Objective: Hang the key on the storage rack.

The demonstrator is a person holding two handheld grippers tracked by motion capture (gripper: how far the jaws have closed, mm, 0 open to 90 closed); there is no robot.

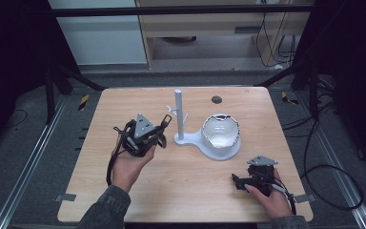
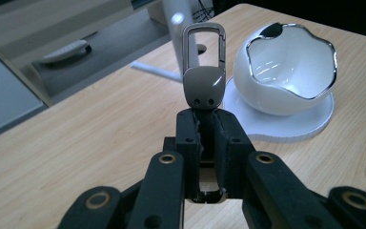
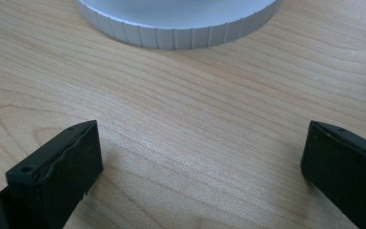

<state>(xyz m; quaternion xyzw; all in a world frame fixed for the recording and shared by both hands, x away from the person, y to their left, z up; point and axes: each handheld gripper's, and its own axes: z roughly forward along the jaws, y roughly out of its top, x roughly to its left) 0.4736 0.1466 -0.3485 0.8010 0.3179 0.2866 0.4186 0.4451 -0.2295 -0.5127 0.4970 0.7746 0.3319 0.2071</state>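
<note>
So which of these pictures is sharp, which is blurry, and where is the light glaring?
In the left gripper view, the keychain clip held in the left tool is sharp, the white post behind it blurs, and glare streaks the white bowl. In the right gripper view, the wood grain of the table is crisp between the right tool's open jaws. In the high view, the surroundings are dark.

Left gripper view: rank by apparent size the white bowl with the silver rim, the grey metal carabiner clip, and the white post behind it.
1. White bowl with the silver wavy rim, largest.
2. Grey metal carabiner clip, held in the left hand-held gripper; nearness to the camera inflates it.
3. White upright post, smallest showing, partly cropped and hidden.
</note>
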